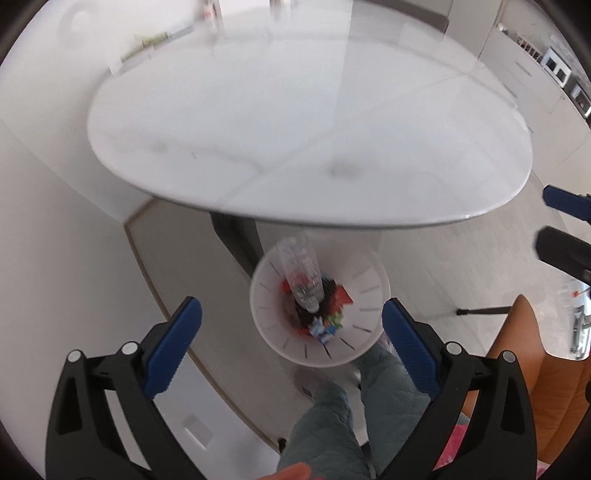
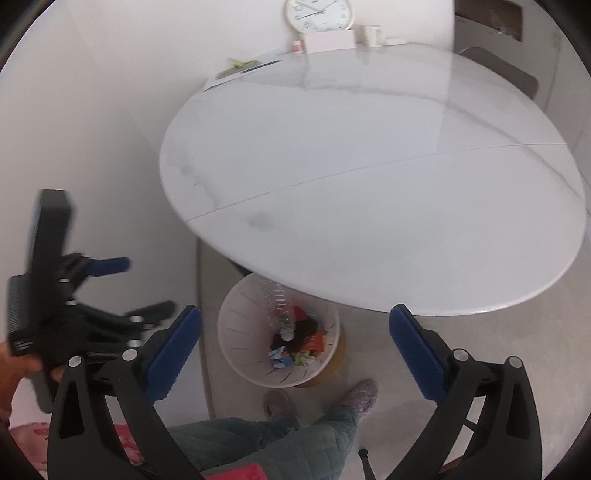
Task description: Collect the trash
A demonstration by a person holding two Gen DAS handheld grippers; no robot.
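I look down on a white oval worktop (image 2: 369, 177) with faint grey veins and one seam line across it, standing on a pale floor (image 2: 369, 354) by a white wall. Beyond my right gripper (image 2: 295, 339) and partly under the worktop's near edge sits one white bin (image 2: 236, 332), between the spread jaws and further out. One clear plastic bottle (image 2: 277, 306) leans in it, cap down, on a heap of coloured wrappers (image 2: 303, 347); I cannot count those. My left gripper (image 1: 291, 328) frames the same bin (image 1: 369, 295), bottle (image 1: 299, 273) and wrappers (image 1: 325, 317) between its jaws.

Both pairs of jaws stand wide apart and hold nothing.

Only the right view shows the worktop's far edge: one wall clock (image 2: 319, 14), one white box (image 2: 328, 40), one mug (image 2: 370, 35), one small jar (image 2: 297, 45) and one sheet of paper (image 2: 236, 72) with a pen on it. It also shows the left gripper from the side, down to the left of its jaws, and two slippered feet (image 2: 364, 393) below the bin. Only the left view shows an orange seat (image 1: 517, 354) beyond its right jaw and kitchen cabinets (image 1: 532, 62) far off, blurred.
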